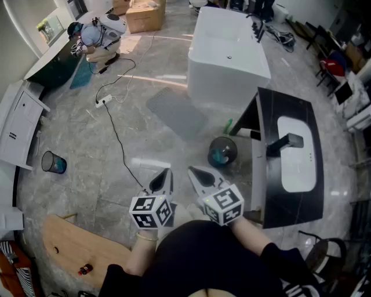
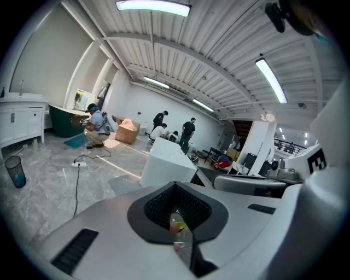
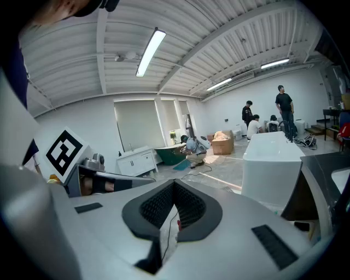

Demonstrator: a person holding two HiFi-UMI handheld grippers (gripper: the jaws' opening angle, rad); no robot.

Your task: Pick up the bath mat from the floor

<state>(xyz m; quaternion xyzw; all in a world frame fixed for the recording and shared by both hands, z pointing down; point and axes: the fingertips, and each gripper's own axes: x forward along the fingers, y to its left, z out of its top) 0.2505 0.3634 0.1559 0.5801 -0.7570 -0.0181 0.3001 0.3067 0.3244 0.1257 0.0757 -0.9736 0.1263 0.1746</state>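
Grey and matte, one rectangular bath mat point(image 1: 177, 113) lies flat on the veined, polished stone floor point(image 1: 87, 174), just beside the near left corner of one smooth white bathtub point(image 1: 229, 58). Two grippers hang side by side, well apart from the mat. The left hand-held gripper point(image 1: 165, 173) and the right hand-held gripper point(image 1: 194, 171) each have their dark, mesh-textured jaws closed together on nothing. One thin black cable point(image 1: 119, 142) snakes across the floor.

I stand on a grey marbled floor point(image 1: 87, 162) with a white bathtub point(image 1: 227, 58) ahead, a black counter point(image 1: 290, 209) holding a white basin point(image 1: 297, 154) at my right, white cabinets point(image 1: 20, 125) left, and strip lights point(image 2: 153, 6) on a ribbed white ceiling point(image 2: 180, 60).
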